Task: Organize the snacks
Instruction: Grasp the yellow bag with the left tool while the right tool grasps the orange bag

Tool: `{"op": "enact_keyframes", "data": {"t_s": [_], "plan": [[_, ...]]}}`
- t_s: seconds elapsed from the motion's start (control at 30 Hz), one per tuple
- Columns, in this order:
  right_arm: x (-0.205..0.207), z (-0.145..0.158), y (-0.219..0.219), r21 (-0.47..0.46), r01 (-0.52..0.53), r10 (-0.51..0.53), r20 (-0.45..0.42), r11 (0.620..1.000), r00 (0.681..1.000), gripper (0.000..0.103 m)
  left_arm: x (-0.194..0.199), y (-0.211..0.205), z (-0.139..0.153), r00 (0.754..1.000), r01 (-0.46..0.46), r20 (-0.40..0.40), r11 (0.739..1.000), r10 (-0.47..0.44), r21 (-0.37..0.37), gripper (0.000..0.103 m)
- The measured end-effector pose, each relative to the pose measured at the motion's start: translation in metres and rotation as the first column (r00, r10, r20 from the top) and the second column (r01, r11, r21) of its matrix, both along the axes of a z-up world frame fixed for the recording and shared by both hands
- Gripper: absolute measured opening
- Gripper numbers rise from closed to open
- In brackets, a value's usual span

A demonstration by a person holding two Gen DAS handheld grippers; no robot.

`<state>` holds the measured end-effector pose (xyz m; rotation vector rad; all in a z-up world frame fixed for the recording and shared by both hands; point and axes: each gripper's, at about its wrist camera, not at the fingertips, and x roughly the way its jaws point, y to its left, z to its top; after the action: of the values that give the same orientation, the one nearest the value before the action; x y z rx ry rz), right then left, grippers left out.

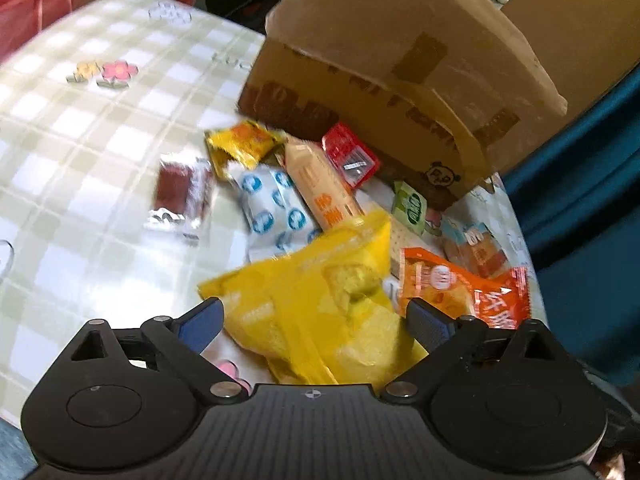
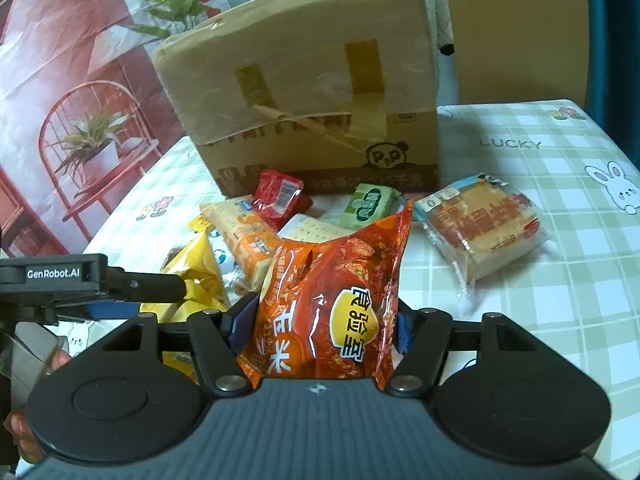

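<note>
Pinching an orange-red crinkled snack bag with yellow oval label [image 2: 332,304] between its blue pads, the right gripper [image 2: 320,322] holds the bag upright above the near part of the table covered in a green-and-white checked cloth [image 2: 540,280].

The left gripper [image 1: 316,316] has its jaws spread wide, with a large yellow plastic snack bag [image 1: 316,312] lying between them; neither pad presses on it. In the right wrist view this gripper [image 2: 132,296] shows at the left edge, over the same yellow bag [image 2: 200,276].

A taped brown cardboard box with a panda print [image 2: 304,100] stands toward the table's far edge. Loose snacks lie on the cloth just in front of it:
- a small red packet [image 2: 278,196] against the box's foot;
- a small green packet [image 2: 370,204] beside it;
- a long peach-coloured biscuit pack [image 1: 322,184];
- a white pack with blue dots [image 1: 272,208];
- a small yellow packet [image 1: 244,144];
- a dark red foil-edged packet [image 1: 180,192], lying a little apart from the heap;
- a clear-wrapped square cake with orange print [image 2: 484,228], off toward the table's right edge.

The left wrist view is blurred.
</note>
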<state>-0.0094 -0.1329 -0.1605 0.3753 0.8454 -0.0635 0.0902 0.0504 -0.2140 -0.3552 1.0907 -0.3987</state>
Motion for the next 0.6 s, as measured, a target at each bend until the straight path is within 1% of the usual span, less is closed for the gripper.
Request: {"op": "enact_keyframes", "data": {"t_s": [0.1,0.23,0.37,0.47,0.6], "plan": [[0.0,0.0,0.007,-0.007,-0.025,0.025,-0.004,1.0,1.0,0.067,-0.001,-0.008,-0.001,1.0,0.021,-0.003,1.0,-0.021,-0.01,0.099],[-0.001,0.0,0.012,-0.009,-0.046,0.046,-0.003,0.999,0.999,0.066,0.002,-0.019,-0.005,0.999,0.043,0.014,0.999,-0.043,0.034,0.102],[-0.003,-0.002,0.01,-0.006,-0.036,0.036,-0.008,0.999,0.999,0.066,0.005,-0.02,-0.014,0.999,0.041,0.021,0.999,-0.041,0.032,0.103],[-0.004,-0.002,0.007,-0.013,-0.019,0.019,-0.011,1.0,1.0,0.066,0.004,-0.026,-0.016,0.997,0.068,0.035,0.996,-0.07,0.062,0.103],[-0.006,0.001,-0.002,-0.03,0.022,-0.022,-0.004,0.999,1.0,0.066,-0.004,-0.029,-0.011,0.99,0.105,0.086,0.99,-0.113,0.092,0.096]]}}
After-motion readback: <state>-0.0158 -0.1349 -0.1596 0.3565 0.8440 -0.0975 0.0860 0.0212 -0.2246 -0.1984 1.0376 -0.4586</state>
